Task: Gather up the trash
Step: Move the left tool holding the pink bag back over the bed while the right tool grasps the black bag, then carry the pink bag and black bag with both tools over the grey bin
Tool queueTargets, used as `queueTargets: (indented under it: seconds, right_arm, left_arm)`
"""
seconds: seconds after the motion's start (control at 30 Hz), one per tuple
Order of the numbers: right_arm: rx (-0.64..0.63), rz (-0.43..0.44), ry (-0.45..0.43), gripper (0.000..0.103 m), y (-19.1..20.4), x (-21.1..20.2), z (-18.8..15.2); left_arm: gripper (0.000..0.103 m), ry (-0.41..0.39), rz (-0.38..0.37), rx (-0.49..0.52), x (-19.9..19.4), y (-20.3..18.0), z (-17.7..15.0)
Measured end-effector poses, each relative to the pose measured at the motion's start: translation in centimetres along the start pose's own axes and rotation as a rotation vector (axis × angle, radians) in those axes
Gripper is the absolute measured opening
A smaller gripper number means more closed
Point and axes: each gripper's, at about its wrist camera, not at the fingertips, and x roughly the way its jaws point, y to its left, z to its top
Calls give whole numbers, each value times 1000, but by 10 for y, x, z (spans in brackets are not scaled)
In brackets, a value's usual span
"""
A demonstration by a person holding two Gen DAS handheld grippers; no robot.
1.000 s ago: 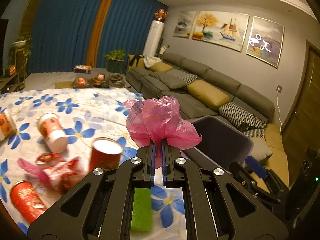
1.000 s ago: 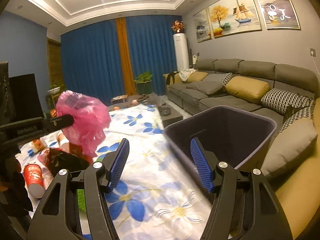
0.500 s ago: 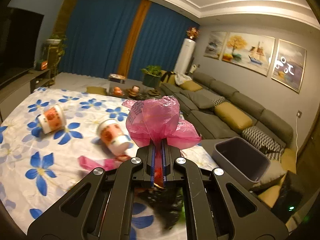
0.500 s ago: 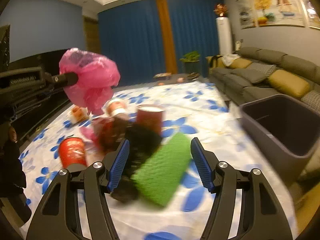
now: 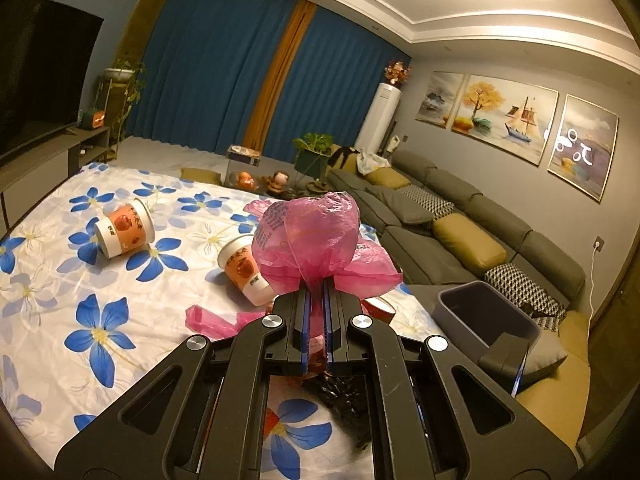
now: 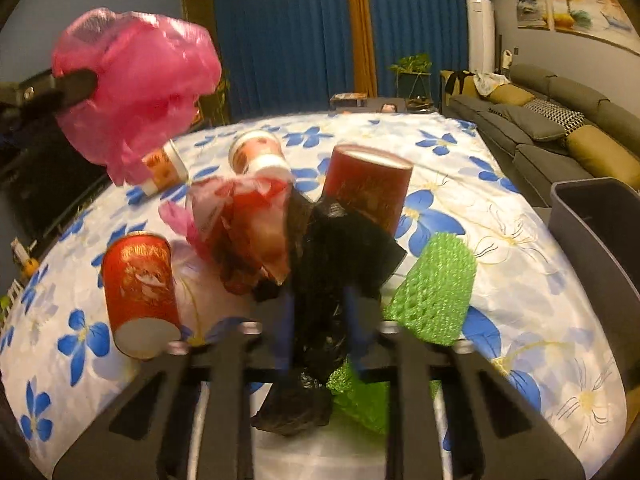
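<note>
My left gripper (image 5: 316, 300) is shut on a crumpled pink plastic bag (image 5: 316, 240) and holds it above the flowered table; the bag also shows in the right wrist view (image 6: 132, 84). My right gripper (image 6: 320, 308) has its fingers closed in around a black plastic bag (image 6: 336, 264) lying on the table. Around it lie a green foam net (image 6: 432, 284), red paper cups (image 6: 140, 288) (image 6: 372, 184) and a red-and-clear wrapper (image 6: 248, 220). Two orange-and-white cups (image 5: 124, 228) (image 5: 244, 272) lie tipped over farther back. The grey trash bin (image 5: 480, 320) stands off the table's right edge.
The table wears a white cloth with blue flowers (image 5: 100, 336). A grey sofa (image 5: 460, 232) with cushions runs along the right wall. A TV (image 5: 36, 72) on a low cabinet is at the left. Another pink bag (image 5: 216, 320) lies on the cloth.
My right gripper has dropped toward the trash pile and closed from wide open onto the black bag. My left gripper has kept the pink bag and swung further left, away from the bin.
</note>
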Motion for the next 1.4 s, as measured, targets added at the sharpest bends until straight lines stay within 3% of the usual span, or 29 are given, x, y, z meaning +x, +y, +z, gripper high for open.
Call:
queueTargets:
  seconds: [0.37, 0.73, 1.03, 1.4]
  right_arm:
    - [30, 61, -210, 6, -8, -73, 21]
    - [78, 90, -307, 6, -30, -122, 29]
    - [140, 8, -388, 6, -63, -150, 32]
    - [219, -207, -483, 6, -126, -182, 33]
  left_arm:
    - [5, -4, -9, 0, 0, -5, 0]
    - [5, 4, -15, 18, 5, -15, -1]
    - [5, 39, -71, 73, 26, -51, -3]
    - [5, 110, -257, 212, 86, -156, -10]
